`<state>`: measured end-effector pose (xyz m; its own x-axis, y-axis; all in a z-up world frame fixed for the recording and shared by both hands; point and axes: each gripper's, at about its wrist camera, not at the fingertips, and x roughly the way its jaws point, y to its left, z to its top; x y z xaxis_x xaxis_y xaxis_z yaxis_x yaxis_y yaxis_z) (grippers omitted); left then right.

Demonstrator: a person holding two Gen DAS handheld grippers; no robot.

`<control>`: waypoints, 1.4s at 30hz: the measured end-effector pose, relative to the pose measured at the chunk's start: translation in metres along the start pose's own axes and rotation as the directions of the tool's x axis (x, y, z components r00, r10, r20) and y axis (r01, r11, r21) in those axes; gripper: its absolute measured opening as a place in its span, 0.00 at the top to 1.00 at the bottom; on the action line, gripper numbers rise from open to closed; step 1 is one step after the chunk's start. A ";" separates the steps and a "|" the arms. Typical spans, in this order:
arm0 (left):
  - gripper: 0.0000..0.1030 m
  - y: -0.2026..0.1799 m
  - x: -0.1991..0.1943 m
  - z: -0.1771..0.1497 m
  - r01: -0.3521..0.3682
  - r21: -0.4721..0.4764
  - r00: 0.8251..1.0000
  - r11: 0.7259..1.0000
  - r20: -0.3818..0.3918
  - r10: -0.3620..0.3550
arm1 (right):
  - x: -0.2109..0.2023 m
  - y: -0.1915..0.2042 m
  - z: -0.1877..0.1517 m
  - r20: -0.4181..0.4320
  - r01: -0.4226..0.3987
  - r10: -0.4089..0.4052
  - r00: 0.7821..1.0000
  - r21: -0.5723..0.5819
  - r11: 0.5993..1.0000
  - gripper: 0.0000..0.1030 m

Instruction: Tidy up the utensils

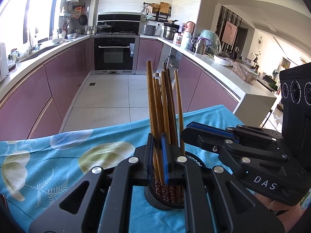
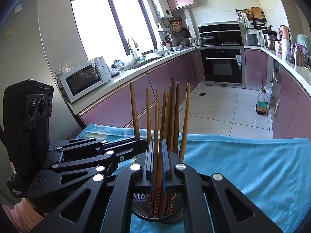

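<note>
From my left claw [image 1: 157,145] I see a bunch of brown wooden chopsticks [image 1: 163,104] standing up in a round black mesh cup [image 1: 165,202]. The cup sits on the tabletop, on a blue cloth with pale flowers [image 1: 58,155]. My left claw is pinched shut on one or two of the sticks, a bit above the cup's rim. My right claw [image 1: 189,131] comes in from the side, right next to the bunch, and it looks pressed shut too. From my right claw [image 2: 157,151] I see the same chopsticks [image 2: 169,112] fanning out of the same mesh cup [image 2: 157,215] on the blue cloth [image 2: 243,165]. This claw is closed on a couple of sticks low down, just over the patterned ends. My left claw [image 2: 144,142] reaches in beside them, closed as well, but I cannot tell from here what it holds. I think these sticks are very light, hard and stiff, and smooth, so they could slide or twist between my pads. I think the best place to hold is low on the thick part, gripping flat on both sides. The cup looks light too, so I think it could tip if I tug sideways.
</note>
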<state>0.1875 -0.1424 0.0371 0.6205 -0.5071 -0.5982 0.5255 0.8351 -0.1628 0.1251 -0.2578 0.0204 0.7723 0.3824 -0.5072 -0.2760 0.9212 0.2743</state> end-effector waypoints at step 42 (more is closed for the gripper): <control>0.05 0.025 -0.142 -0.138 -0.378 -0.129 0.826 0.917 0.399 0.397 | -0.061 0.055 -0.098 0.334 0.318 -0.269 0.903 -0.100 0.943 0.07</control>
<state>0.0323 -0.0204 0.0097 0.9538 -0.1727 -0.2457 0.1720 0.9848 -0.0243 0.0065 -0.2231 -0.0139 0.9632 0.0735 -0.2587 -0.0718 0.9973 0.0159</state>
